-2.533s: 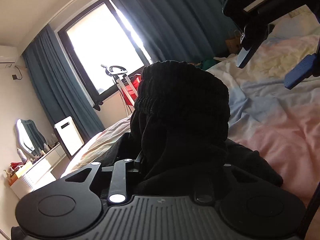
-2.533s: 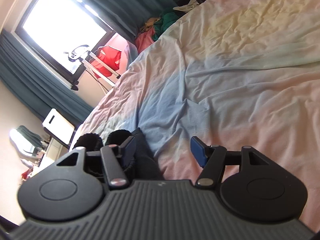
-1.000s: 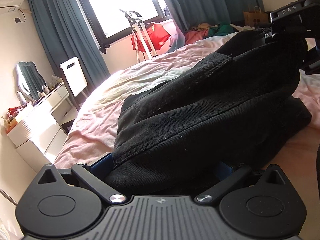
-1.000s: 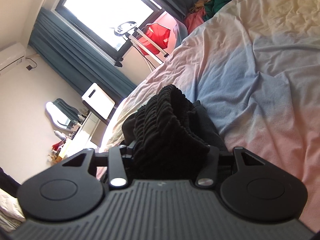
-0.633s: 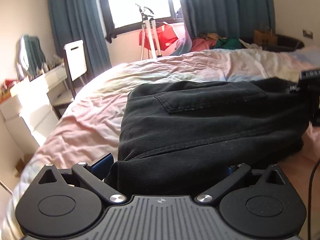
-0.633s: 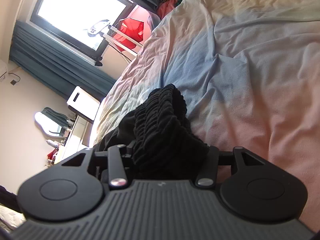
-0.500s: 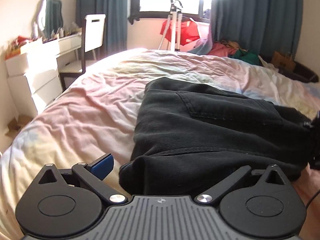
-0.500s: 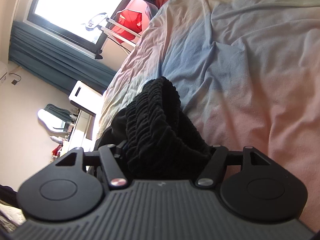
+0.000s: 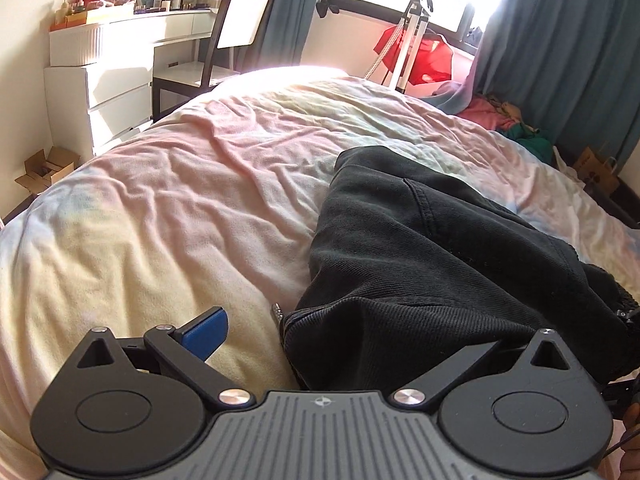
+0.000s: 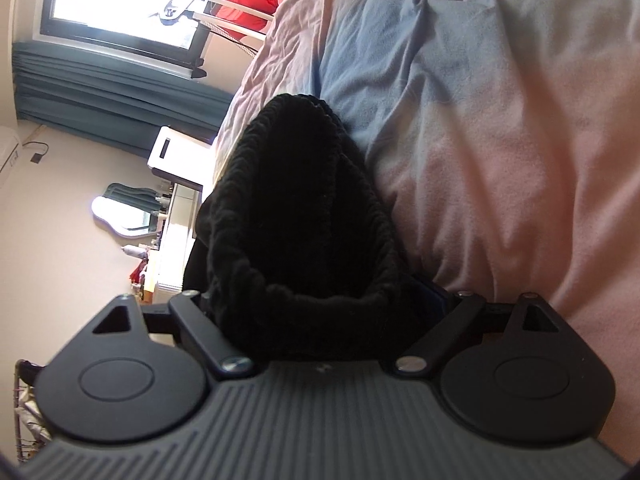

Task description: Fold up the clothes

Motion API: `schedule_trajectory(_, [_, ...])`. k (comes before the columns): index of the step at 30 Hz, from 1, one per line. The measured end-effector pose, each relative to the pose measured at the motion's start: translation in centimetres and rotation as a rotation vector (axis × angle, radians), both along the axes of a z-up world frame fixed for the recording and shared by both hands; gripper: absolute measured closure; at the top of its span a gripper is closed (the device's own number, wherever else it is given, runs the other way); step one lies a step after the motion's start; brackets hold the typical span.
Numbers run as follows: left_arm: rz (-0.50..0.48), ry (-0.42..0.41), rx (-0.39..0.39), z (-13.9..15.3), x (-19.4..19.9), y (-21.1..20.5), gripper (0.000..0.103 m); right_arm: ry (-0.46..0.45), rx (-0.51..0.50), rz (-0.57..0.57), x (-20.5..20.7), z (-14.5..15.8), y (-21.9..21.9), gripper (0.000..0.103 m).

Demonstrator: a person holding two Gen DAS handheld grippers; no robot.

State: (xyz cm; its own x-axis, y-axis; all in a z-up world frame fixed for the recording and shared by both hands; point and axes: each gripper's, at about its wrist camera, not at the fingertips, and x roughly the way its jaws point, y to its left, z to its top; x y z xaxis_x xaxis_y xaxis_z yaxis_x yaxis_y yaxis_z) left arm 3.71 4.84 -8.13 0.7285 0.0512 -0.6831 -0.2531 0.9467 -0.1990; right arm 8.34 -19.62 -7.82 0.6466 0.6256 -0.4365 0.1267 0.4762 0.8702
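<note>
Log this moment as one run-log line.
step: fold black trousers | left claw: open, cloth lying between fingers | right claw: shut on ribbed waistband | surface: pastel bedsheet

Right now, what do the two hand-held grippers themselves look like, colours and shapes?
The left hand-held gripper has a grey ribbed body, two round black discs, black linkage bars with silver pivot screws, and a blue finger pad. The right hand-held gripper is built the same; its pads are mostly hidden. No sleeves show.
</note>
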Motion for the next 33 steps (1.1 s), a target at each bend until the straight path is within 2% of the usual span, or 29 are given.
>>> schedule_trajectory(5, [-0.001,0.014,-0.015,0.0,0.0,0.3,0.005,-0.128,0.070,0.022,-0.6,1.6,-0.1,0.012])
schedule_trajectory(7, [-0.051,0.037,-0.012,0.2,0.1,0.1,0.005,-0.105,0.022,0.030,-0.4,1.5,0.4,0.012])
schedule_trajectory(10, [-0.217,0.080,-0.048,0.9,0.1,-0.1,0.004,-0.033,-0.074,0.060,0.0,0.5,1.3,0.013])
schedule_trajectory(14, [-0.317,0.016,-0.059,3.6,-0.5,0.9,0.000,-0.025,-0.120,0.090,0.2,0.7,1.7,0.013])
schedule_trajectory(17, [-0.334,0.002,-0.102,4.6,1.3,2.3,0.000,-0.017,-0.145,0.086,0.4,0.8,1.9,0.022])
schedule_trajectory(20, [-0.324,0.051,-0.182,3.6,5.5,4.3,0.000,-0.021,-0.179,0.077,0.0,1.4,1.7,0.032])
schedule_trajectory(23, [-0.260,0.173,-0.398,0.3,9.8,6.9,0.002,-0.034,-0.199,0.067,-0.3,1.8,1.7,0.037])
schedule_trajectory(26, [-0.346,0.207,-0.476,-1.9,11.8,7.5,0.006,-0.049,-0.201,0.052,-0.4,1.9,1.8,0.037])
schedule_trajectory(29, [-0.394,0.225,-0.450,-2.8,12.4,7.1,0.006,-0.055,-0.196,0.044,-0.2,1.9,1.8,0.037])
schedule_trajectory(33, [-0.409,0.241,-0.495,-4.1,12.9,6.7,0.011,-0.056,-0.205,0.037,0.3,1.9,2.0,0.037])
